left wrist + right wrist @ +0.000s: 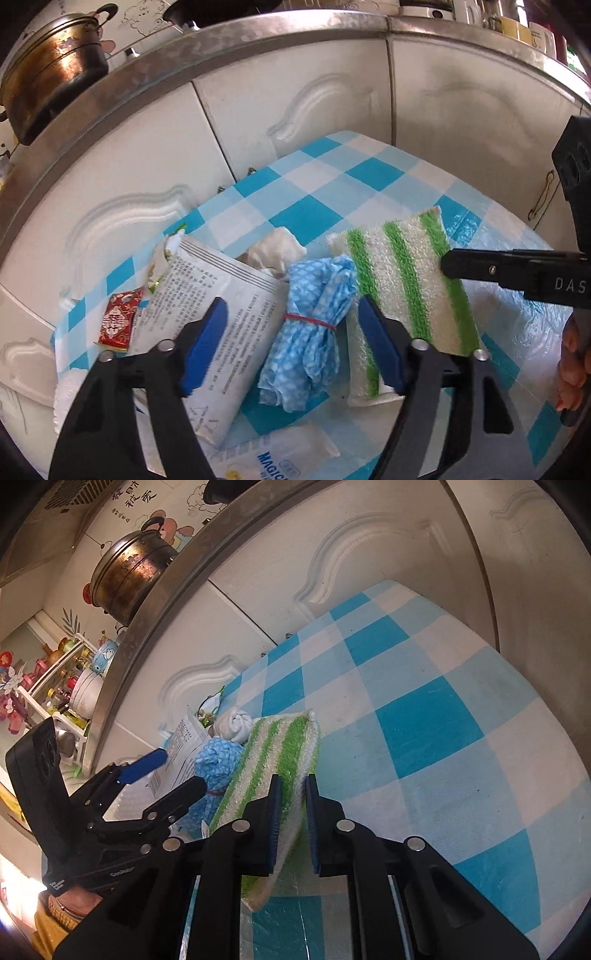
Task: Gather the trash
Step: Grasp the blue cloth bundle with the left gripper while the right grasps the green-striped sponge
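White cabinet doors (pixel 258 122) with raised mouldings stand behind a low counter (pixel 424 716) spread with a blue-and-white checked cloth, and a tarnished metal pot (pixel 51 74) sits on the steel-edged worktop above. On the cloth lies a small heap of rubbish: a white printed packet (pixel 221 295), its long axis running from the near edge toward the cabinets, a red sweet wrapper (pixel 118 321) beside its left edge, a crumpled white tissue (pixel 277 247) behind it, and a blue dotted cloth bundle (pixel 310 325) tied with a red band, lying lengthwise just right of the packet. Against the bundle's right side rests a green-striped sponge cloth (pixel 406 288), its stripes and long side running near to far (its right edge looks tilted up off the counter). The right gripper (pixel 291 827) is clamped on that raised near edge, the fabric pinched between its pads. The left gripper (pixel 291 347) hangs with its blue fingers apart, straddling the bundle's near half without visibly pressing it.
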Motion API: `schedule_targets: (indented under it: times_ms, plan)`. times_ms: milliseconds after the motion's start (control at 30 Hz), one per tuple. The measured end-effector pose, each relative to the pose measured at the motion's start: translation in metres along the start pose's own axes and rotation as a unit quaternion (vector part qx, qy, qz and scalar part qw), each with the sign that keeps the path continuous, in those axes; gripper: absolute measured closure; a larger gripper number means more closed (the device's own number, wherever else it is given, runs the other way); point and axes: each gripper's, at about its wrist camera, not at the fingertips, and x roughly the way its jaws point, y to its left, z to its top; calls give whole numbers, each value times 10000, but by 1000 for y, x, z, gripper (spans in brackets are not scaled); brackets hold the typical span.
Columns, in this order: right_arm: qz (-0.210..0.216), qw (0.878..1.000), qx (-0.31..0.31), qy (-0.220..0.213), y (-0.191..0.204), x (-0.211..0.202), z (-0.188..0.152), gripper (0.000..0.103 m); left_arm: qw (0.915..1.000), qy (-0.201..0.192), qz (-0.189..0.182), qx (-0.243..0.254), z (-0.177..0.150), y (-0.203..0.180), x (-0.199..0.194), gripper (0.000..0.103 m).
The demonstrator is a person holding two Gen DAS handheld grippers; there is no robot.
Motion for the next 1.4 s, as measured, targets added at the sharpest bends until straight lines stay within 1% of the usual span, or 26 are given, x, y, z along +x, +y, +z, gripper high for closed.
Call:
schedule_targets:
  times_ms: [100, 167, 233, 267, 300, 400, 467, 500, 567, 600, 667, 700, 733, 767, 800, 833, 867, 900, 933, 1000, 1067, 1133, 1233, 1267, 1367, 1400]
  plan:
    - [-6, 10000, 37, 6, -5, -1, 1, 89, 9998, 96, -101, 121, -6, -8, 6, 34]
    - [-8, 10000, 54, 12, -6, 0, 1, 89, 9999, 42, -136, 69, -8, -9, 6, 35]
    - [-14, 10000, 52, 20, -6, 0, 1, 89, 9996, 69, -280, -72, -9, -6, 7, 41]
    - [-8, 10000, 52, 16, -6, 0, 1, 89, 9992, 75, -368, -147, -10, -5, 8, 47]
    - [-4, 10000, 51, 12, -6, 0, 1, 89, 9989, 64, -426, -182, -11, -5, 7, 51]
    - [-8, 10000, 64, 15, -7, 0, 2, 89, 9993, -6, -371, -98, -13, -12, 6, 54]
    - [-6, 10000, 78, 21, -7, 0, 2, 89, 9992, -23, -370, -160, -14, -11, 5, 53]
    - [-15, 10000, 82, 25, -7, 0, 2, 89, 9992, -23, -348, -176, -14, -11, 5, 47]
    - [-17, 9999, 86, 52, -8, 1, 2, 89, 9995, -18, -237, -196, -14, -8, 6, 39]
    - [-20, 9999, 82, 66, -8, 1, 2, 86, 9993, -5, -273, -248, -15, -6, 7, 39]
    - [-40, 9999, 87, 77, -8, 2, 2, 85, 9989, 23, -324, -350, -15, -3, 9, 39]
    - [-62, 9999, 93, 81, -7, 2, 2, 80, 9987, 35, -358, -350, -15, -4, 9, 47]
    - [-103, 9999, 97, 78, -7, 2, 2, 71, 9983, 41, -468, -347, -15, -4, 9, 53]
    - [-149, 9998, 80, 79, -7, 3, 2, 65, 9976, 54, -574, -387, -14, -4, 9, 64]
    - [-206, 9998, 15, 73, -5, 3, 2, 62, 9974, 70, -576, -436, -14, -4, 9, 67]
    - [-277, 9996, -78, 75, -2, 4, 2, 61, 9972, 88, -570, -477, -14, -4, 10, 69]
    - [-358, 9992, -173, 70, 1, 5, 1, 61, 9967, 99, -601, -529, -14, -4, 10, 74]
    - [-420, 9988, -242, 64, 4, 6, 0, 61, 9962, 125, -621, -593, -14, -4, 10, 82]
    - [-463, 9985, -284, 62, 5, 7, 0, 61, 9953, 210, -670, -664, -14, -3, 12, 82]
    - [-446, 9985, -324, 69, 7, 8, 0, 58, 9945, 186, -715, -739, -16, -4, 10, 84]
    - [-447, 9984, -343, 69, 7, 9, -1, 58, 9940, 162, -743, -785, -18, -6, 8, 85]
    - [-448, 9984, -332, 66, 6, 9, -1, 61, 9918, 136, -870, -929, -21, -6, 5, 87]
    - [-280, 9994, -193, 86, 1, 8, 1, 66, 9900, 118, -898, -1085, -26, -6, 0, 87]
    - [-111, 9999, -66, 85, -2, 6, 2, 66, 9886, 105, -940, -1172, -28, -5, -2, 87]
    - [623, 9973, 362, 127, -14, 1, 6, 65, 9867, 84, -951, -1319, -33, -4, -6, 88]
    - [760, 9962, 409, 121, -15, -1, 7, 64, 9857, 88, -976, -1369, -35, -4, -7, 88]
